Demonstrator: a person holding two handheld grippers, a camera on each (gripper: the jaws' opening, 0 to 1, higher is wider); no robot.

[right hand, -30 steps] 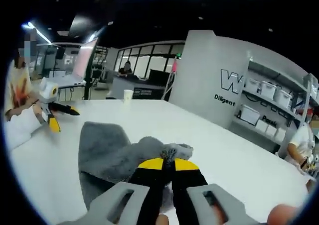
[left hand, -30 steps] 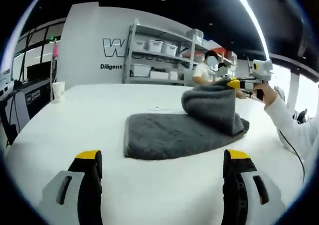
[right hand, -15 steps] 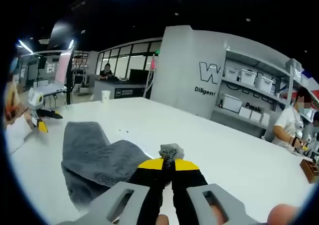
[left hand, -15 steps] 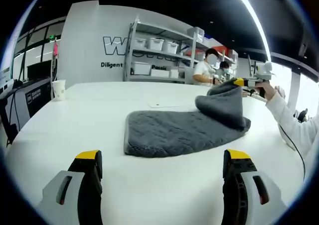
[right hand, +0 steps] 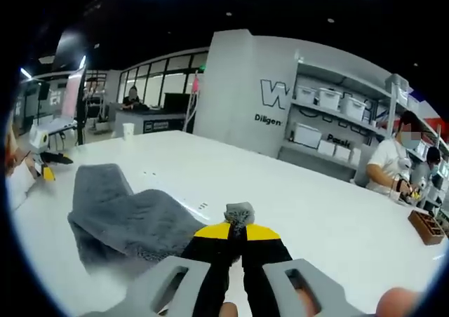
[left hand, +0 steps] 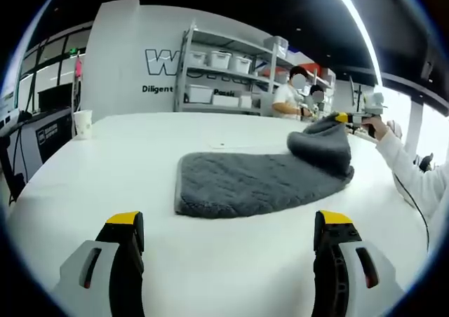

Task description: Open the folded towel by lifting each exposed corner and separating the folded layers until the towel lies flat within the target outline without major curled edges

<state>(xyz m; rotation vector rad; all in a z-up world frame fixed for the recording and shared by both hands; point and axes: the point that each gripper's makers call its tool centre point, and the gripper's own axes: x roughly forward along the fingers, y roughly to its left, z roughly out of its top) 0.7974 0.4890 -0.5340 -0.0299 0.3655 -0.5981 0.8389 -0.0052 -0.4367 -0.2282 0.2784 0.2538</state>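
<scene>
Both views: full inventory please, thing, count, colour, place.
towel: 1, dark grey, lying on the table, one corner lifted off it
table: 1, white, under the towel
paper cup: 1, white, on the table's far edge
shelving rack: 1, grey, against the back wall, holding white bins
wooden box: 1, brown, at the table's edge in the right gripper view
people: at least 2, white shirts, working near the rack
left tool: 1, grey with yellow-tipped black jaws, open, held short of the towel
right tool: 1, same colours, shut on the towel's raised corner
sleeve: 1, white, behind the right tool
</scene>
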